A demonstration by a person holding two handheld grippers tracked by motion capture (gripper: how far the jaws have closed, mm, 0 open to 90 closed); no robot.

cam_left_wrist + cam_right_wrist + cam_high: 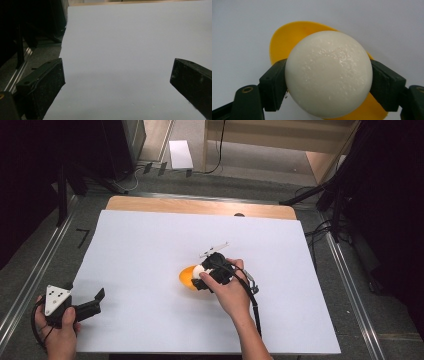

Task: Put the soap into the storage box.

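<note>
A white ball (329,73) sits clamped between the two black jaws of my right gripper (329,82), which is shut on it. Right behind and under the ball lies a shallow yellow-orange dish (287,37). From above, the ball (199,271) and the dish (187,277) are near the middle of the white sheet (150,240), with my right gripper (202,276) tilted down over them. My left gripper (98,298) rests at the sheet's near left corner, jaws wide apart. Its own view has nothing but sheet between the left gripper (117,80) jaws.
The white sheet covers a wooden table (200,206). Grey floor with metal rails (30,280) runs along both sides. Dark stands and cables (330,205) crowd the far right, and a white box (180,154) lies on the floor beyond the table.
</note>
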